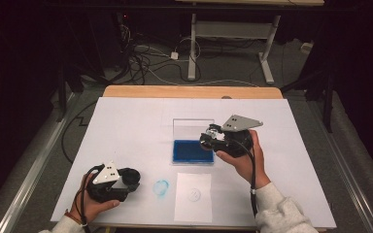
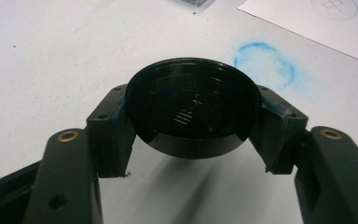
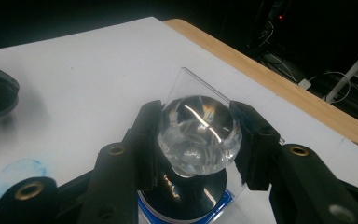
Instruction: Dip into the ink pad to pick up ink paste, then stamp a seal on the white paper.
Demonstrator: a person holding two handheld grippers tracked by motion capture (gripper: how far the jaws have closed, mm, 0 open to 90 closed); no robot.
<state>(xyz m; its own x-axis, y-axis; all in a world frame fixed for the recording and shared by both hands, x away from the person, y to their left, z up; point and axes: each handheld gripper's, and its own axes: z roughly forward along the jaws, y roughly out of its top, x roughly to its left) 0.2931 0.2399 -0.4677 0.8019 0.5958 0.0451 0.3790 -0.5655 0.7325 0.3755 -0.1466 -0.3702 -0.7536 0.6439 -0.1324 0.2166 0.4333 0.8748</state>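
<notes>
High view: two grippers, each holding something.
Left gripper (image 1: 126, 180) clamps a black cap (image 2: 192, 107); right gripper (image 1: 209, 138) grips a clear stamp (image 3: 199, 135) over the ink pad (image 1: 192, 151).

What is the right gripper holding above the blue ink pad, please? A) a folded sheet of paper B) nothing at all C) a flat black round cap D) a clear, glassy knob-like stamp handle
D: in the right gripper view the right gripper has its jaws clamped on a clear glassy knob, directly over the blue ink pad.
</notes>
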